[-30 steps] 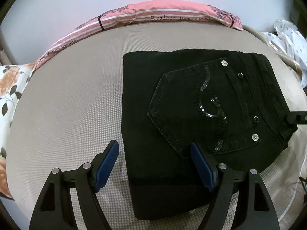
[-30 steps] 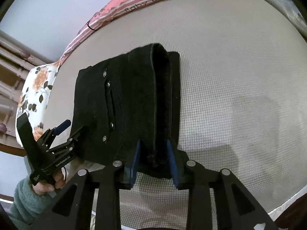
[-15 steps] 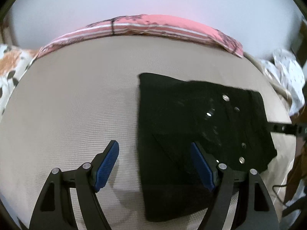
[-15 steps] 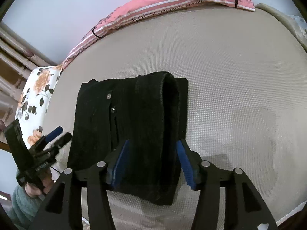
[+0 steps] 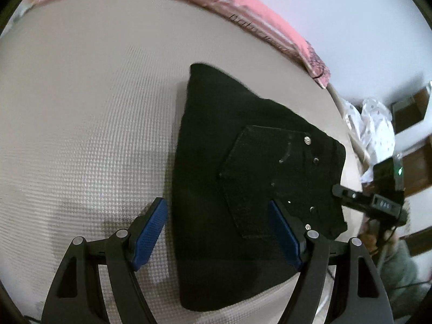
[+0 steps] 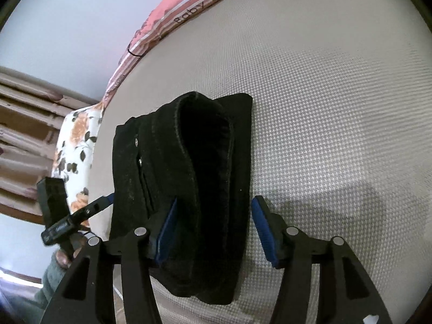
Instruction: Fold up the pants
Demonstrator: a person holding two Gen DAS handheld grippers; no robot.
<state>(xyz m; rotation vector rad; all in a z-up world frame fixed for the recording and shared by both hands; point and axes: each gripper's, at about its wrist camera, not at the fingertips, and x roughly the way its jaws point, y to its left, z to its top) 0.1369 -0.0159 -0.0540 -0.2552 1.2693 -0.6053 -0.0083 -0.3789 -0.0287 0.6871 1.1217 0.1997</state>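
I have the black pants (image 5: 243, 189) lying folded into a compact block on the bed (image 5: 81, 108), pocket side up. What matters for my next move is how that block sits against each claw.

In the right wrist view the long axis of the pants (image 6: 189, 189) runs straight away from me, almost in line with the right claw (image 6: 213, 232). Its jaws have just been opening; the thick rolled edge lies between the blue pads, but the right pad stands clear of the cloth and the left one is at most brushing it, so I read this as released, nothing gripped.

The left claw (image 5: 218, 235) is spread wide and empty. It straddles the near left edge of the block: one pad over bare mattress, the other over the pocket (hovering above it or resting on it, I cannot say).

By my reading the fold looks essentially finished. If I want to square the block, the right claw is better placed, since it already sits astride the bulging edge, while the left meets the pants from their side.
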